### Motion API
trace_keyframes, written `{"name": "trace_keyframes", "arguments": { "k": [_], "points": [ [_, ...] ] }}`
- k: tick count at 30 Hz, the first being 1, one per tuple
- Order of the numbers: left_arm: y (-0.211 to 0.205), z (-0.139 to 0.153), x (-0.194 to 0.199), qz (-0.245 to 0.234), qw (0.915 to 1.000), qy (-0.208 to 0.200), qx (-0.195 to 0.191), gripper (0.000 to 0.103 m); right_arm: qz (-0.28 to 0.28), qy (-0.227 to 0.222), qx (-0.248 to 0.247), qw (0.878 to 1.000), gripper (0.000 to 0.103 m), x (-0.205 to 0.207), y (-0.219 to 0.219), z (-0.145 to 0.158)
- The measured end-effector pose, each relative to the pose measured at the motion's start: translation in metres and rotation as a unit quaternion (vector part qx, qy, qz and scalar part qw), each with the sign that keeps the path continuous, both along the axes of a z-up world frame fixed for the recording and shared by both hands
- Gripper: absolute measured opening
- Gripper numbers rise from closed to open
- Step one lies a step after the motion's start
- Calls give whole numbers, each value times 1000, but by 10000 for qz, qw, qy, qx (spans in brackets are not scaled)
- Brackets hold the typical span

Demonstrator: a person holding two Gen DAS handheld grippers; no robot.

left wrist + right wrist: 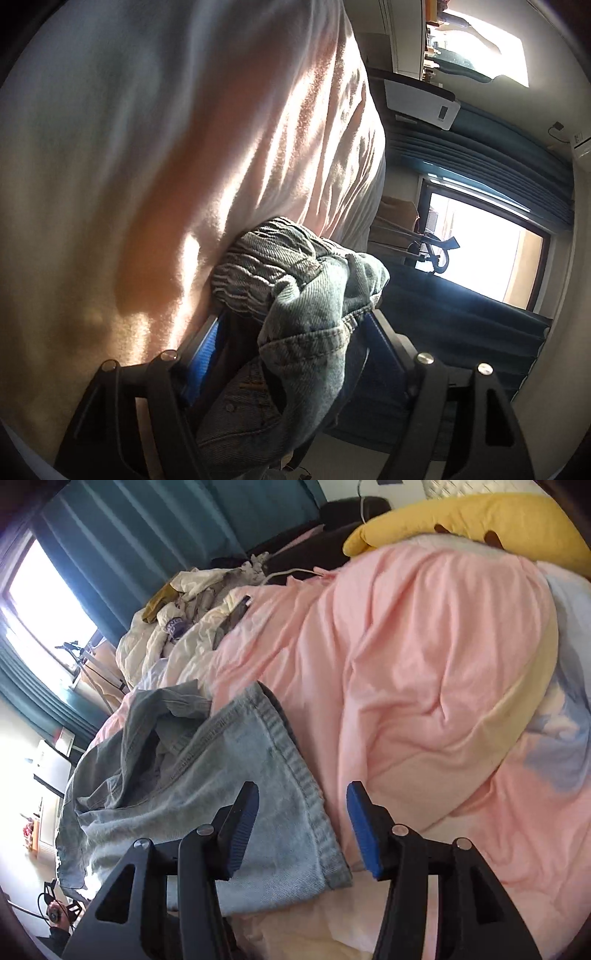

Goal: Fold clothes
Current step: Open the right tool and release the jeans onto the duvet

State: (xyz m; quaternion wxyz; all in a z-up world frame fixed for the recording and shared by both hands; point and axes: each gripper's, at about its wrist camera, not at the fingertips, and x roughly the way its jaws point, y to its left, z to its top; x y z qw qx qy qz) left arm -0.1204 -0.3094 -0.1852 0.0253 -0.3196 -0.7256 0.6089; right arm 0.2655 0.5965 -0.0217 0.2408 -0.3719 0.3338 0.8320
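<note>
While the left gripper [295,325] clamps bunched jeans [295,280], the right gripper [303,827] gapes over their hem.

Bright window [491,243], teal curtains [155,524], pink duvet [424,657], yellow plush pillow [480,520], white walls

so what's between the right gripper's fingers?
In the right wrist view, the open right gripper has the hem end of the jeans leg between its fingers, lying on the pink duvet. The fingers don't touch it.
</note>
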Motion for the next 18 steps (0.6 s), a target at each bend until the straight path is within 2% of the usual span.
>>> {"name": "trace_keyframes", "arguments": {
  "k": [3, 4, 5, 10, 13, 16, 18],
  "points": [
    [2, 15, -10, -130, 9987, 20, -500, 73, 410, 217, 83, 9989, 50, -36, -16, 22],
    [4, 21, -12, -215, 9971, 43, -733, 70, 564, 278, 91, 9980, 50, -51, -26, 28],
    [5, 27, -14, -282, 9948, 76, -980, 62, 717, 337, 99, 9968, 50, -67, -37, 34],
    [23, 63, -21, -601, 9814, 693, -1687, 47, 1641, 668, -105, 9841, 50, -161, -103, 47],
    [47, 94, -23, -1046, 9579, 1239, -2369, 37, 2184, 787, -349, 9720, 50, -214, -152, 44],
    [81, 122, -25, -1524, 9247, 1638, -3079, 37, 2704, 886, -687, 9562, 50, -258, -206, 35],
    [104, 129, -26, -1780, 9093, 1789, -3309, 37, 2942, 768, -856, 9488, 50, -281, -239, 19]
  ]
}}
